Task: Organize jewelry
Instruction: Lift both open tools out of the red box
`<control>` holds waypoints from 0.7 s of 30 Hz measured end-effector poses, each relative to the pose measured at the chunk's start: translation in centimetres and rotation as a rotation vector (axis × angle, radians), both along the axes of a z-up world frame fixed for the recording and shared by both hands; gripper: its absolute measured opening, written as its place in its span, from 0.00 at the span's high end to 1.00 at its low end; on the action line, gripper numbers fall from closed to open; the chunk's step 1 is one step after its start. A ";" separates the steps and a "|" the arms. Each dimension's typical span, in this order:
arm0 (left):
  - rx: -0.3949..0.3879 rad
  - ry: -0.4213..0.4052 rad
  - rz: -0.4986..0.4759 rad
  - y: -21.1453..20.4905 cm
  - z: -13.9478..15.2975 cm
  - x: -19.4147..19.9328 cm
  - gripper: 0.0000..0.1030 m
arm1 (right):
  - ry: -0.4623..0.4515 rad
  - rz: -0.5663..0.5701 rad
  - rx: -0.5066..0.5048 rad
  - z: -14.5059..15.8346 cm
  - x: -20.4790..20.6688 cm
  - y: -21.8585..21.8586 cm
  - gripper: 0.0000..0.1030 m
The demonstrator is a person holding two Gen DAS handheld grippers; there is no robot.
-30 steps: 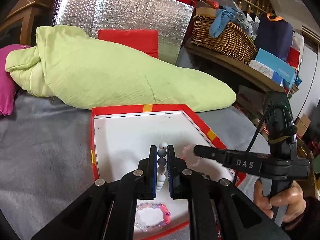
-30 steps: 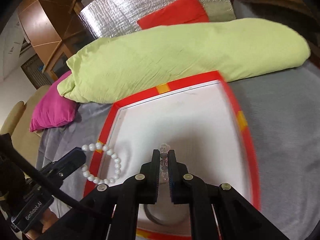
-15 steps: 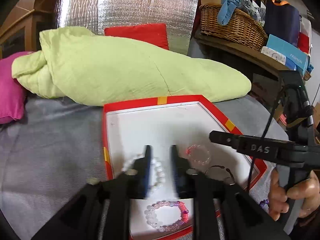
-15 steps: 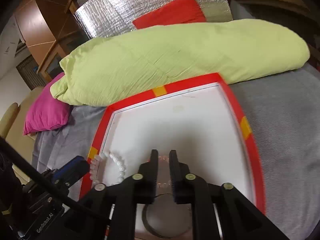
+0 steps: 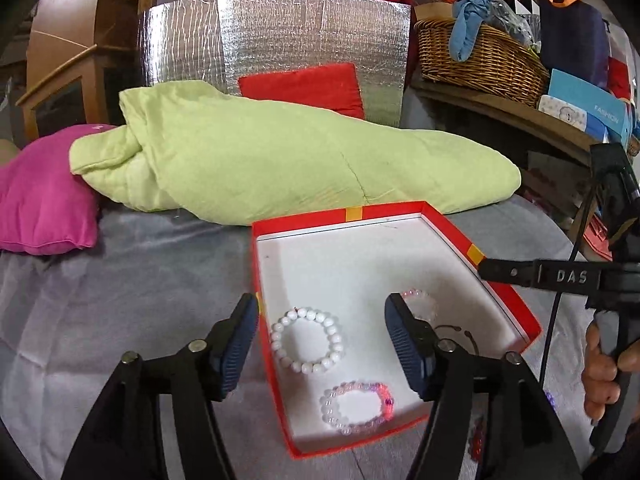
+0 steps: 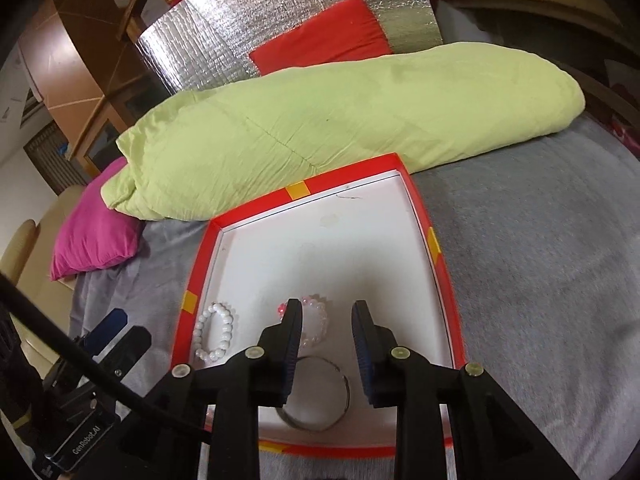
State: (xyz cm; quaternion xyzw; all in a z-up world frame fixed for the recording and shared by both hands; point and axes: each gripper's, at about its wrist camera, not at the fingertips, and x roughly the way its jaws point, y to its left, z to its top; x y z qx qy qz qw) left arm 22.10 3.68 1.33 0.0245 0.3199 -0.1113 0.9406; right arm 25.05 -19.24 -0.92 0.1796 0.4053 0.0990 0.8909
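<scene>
Over the shallow red cardboard box with the white floor (image 5: 500, 296), from the left wrist camera: I have just let go of the white round-bead bracelet (image 5: 307, 341), which a second ago was pinched upright between my left gripper's (image 5: 318, 338) pads and now lies flat as a ring on the box floor, touching neither pad. The left jaws have just been opening and stand wide, with nothing gripped. Nearer the camera lies a pink-and-clear bead bracelet (image 5: 358, 407); a paler clear-pink bead bracelet (image 5: 420, 304) shows partly behind the right-hand pad, with a thin dark bangle (image 5: 456, 330) beside it. My right gripper's arm reaches in from the picture's right, a hand (image 5: 604, 376) on its handle.

From the right wrist camera, the same story: the right gripper (image 6: 326, 332) has just been parting its jaws, and the clear-pink bracelet (image 6: 314, 324) it held a second ago now rests on the white floor, showing between the pads but free of them. The white bracelet (image 6: 214, 336) lies near the box's left wall (image 6: 196, 280), the thin bangle (image 6: 316, 400) just below my fingers.

I judge both placements done; both claws are free for further pieces, if any remain outside the box.
</scene>
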 end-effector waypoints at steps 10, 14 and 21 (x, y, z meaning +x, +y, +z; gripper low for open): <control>0.060 0.025 0.046 0.8 0.0 -4.3 0.32 | -0.016 -0.012 0.020 1.3 -4.7 -1.9 0.44; 0.085 0.027 0.049 0.9 -0.2 -6.3 0.32 | 0.012 -0.028 0.033 0.9 -7.0 -3.3 0.44; 0.069 0.106 0.051 1.3 -1.9 -9.5 0.31 | 0.101 -0.040 0.024 -0.9 -10.2 -5.5 0.44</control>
